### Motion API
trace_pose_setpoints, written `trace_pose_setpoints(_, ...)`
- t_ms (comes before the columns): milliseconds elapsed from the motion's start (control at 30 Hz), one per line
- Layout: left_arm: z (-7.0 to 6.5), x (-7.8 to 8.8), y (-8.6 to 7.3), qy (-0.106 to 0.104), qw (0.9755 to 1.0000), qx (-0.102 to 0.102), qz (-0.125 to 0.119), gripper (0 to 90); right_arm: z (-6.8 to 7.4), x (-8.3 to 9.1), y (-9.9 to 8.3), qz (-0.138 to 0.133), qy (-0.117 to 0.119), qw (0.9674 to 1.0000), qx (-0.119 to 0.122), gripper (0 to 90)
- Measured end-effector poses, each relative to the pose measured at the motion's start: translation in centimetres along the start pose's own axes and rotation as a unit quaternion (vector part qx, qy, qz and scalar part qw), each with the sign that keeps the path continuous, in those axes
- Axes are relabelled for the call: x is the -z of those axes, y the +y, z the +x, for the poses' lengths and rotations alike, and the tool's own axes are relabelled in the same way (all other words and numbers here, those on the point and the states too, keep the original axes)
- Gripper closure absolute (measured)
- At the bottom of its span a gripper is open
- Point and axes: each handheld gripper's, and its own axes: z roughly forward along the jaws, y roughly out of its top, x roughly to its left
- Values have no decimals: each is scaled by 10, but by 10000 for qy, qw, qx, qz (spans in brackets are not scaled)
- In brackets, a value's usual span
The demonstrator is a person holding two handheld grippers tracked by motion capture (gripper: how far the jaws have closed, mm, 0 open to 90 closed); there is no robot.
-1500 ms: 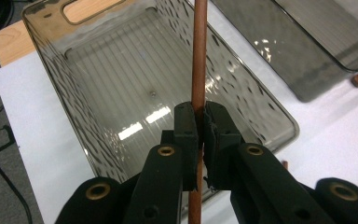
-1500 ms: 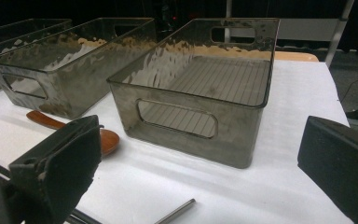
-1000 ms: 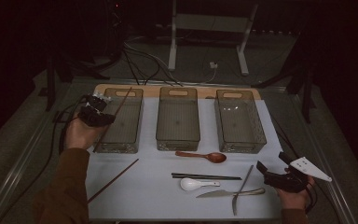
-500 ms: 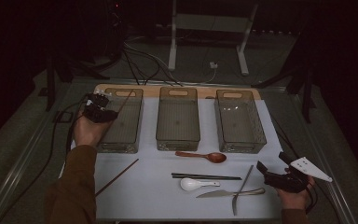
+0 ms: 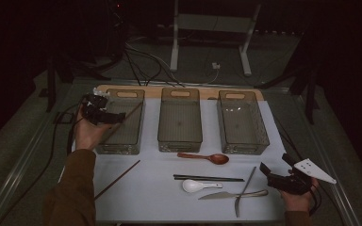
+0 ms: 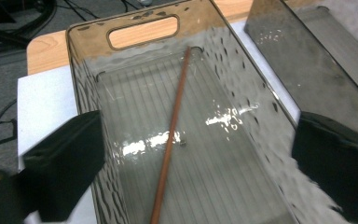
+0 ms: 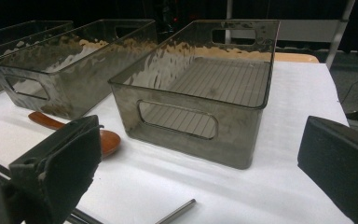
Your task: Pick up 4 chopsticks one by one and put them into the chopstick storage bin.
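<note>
1. My right gripper (image 5: 283, 178) hovers low at the near right corner of the white mat (image 5: 160, 202), its jaws standing wide apart with nothing between them.
2. Just left of it in the high view lie a knife (image 5: 233, 194), a metal rod (image 5: 245, 190), a white spoon (image 5: 195, 185), a dark pair of chopsticks (image 5: 208, 178) and a brown spoon (image 5: 205, 157); a single brown chopstick on the mat (image 5: 118, 179) lies near my left sleeve.
3. The right gripper view adds what the high view cannot: the handle slot and ribbed floor of the right bin (image 7: 200, 93), seen side-on, with the brown spoon's bowl beside my left jaw.
4. My left gripper (image 5: 104, 114) sits over the left bin (image 5: 122, 123); its jaws have just been opening and stand apart, clamped on nothing.
5. The left gripper view shows the released chopstick (image 6: 172, 130) lying slantwise on the bin's ribbed floor, its far tip near the handle slot.
6. The middle bin (image 5: 180, 120) stands between the other two.
7. I can read no writing or labels anywhere.
</note>
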Motion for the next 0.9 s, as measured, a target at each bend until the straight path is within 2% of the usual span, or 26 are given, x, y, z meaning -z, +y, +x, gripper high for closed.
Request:
trace_pose_setpoints(533, 0, 19, -17, -312, 9994, -144, -99, 13, 0, -1, 0, 13, 10, 10000, 2, 0)
trace_pose_setpoints(900, -14, 36, -26, -387, 9983, -394, -170, 13, -1, -2, 0, 22, 32, 10000, 1, 0)
